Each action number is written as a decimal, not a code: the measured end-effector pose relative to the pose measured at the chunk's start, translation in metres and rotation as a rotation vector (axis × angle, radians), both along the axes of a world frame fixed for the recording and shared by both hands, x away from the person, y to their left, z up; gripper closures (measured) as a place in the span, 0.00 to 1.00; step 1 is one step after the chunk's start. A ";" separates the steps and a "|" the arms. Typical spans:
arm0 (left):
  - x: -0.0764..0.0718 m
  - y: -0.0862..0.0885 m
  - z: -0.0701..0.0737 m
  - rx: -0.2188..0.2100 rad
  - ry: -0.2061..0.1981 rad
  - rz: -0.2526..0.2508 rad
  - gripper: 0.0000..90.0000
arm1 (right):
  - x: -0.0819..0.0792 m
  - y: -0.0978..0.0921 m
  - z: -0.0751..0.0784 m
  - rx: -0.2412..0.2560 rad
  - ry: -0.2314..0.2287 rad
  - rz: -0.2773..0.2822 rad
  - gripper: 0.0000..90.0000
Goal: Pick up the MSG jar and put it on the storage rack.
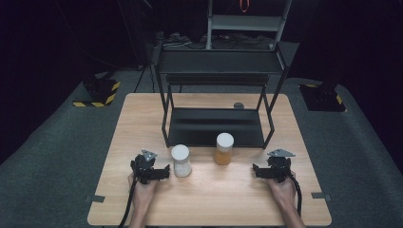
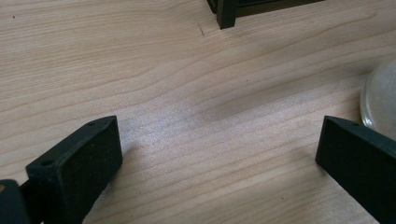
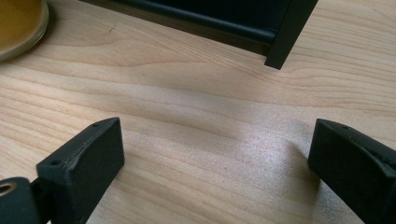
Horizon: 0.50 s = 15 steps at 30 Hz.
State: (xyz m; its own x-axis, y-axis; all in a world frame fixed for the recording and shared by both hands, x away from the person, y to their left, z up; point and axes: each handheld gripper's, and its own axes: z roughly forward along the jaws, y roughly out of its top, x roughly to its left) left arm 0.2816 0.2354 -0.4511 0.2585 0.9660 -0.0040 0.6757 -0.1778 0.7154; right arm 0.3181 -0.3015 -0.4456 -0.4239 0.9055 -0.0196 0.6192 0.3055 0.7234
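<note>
Two jars stand upright just in front of the black rack [image 1: 215,126] on the wooden counter [image 1: 214,199]: a white-filled jar [image 1: 181,160] before the rack's left front leg, an amber-filled jar [image 1: 224,148] nearer its middle. The left gripper [image 1: 161,173], fingers spread and empty, lies just beside the white-filled jar, which sits off its right finger [image 2: 359,163]. The right gripper [image 1: 256,172], likewise spread wide with nothing between its fingers [image 3: 81,163], rests further from the amber-filled jar, leftward and towards the rack. The left hand looks better placed for a first grasp.
</note>
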 end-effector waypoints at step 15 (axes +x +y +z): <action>-0.009 0.014 0.003 -0.046 0.017 -0.038 0.01 | 0.000 0.000 0.000 0.000 0.000 0.000 0.03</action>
State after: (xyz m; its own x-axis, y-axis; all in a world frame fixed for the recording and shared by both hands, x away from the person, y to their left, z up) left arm 0.2731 0.2493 -0.4486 0.2950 0.9540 -0.0530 0.6808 -0.1709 0.7123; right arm 0.3181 -0.3015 -0.4456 -0.4240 0.9055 -0.0196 0.6191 0.3056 0.7235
